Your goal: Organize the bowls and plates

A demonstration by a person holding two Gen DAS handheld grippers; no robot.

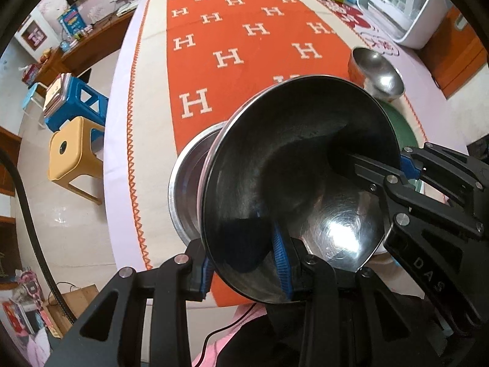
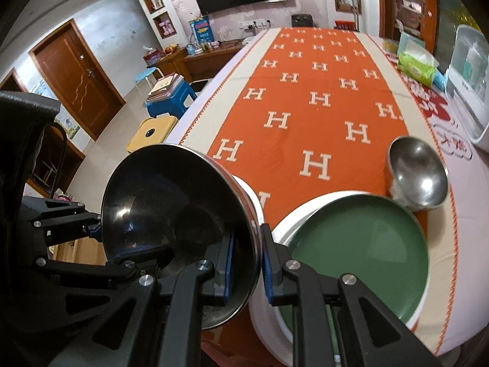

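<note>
Above the orange runner [image 2: 314, 128], both grippers pinch one steel bowl [image 1: 299, 183].
Left gripper [image 1: 244, 270] and right gripper [image 2: 247, 270] clamp opposite rims (bowl tilted); a steel basin [image 1: 183, 189] waits directly beneath, green plate [image 2: 360, 244] at three o'clock.

Orange cloth [image 2: 314, 113] ahead lies open; green plate [image 2: 360, 241] and small bowl [image 2: 418, 174] crowd right.

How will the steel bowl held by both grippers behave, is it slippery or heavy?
The steel bowl looks polished, so probably slippery at its thin rim. It seems thin-walled, likely light and stiff. Left gripper and right gripper pinch only the edge, so it may swing.
</note>
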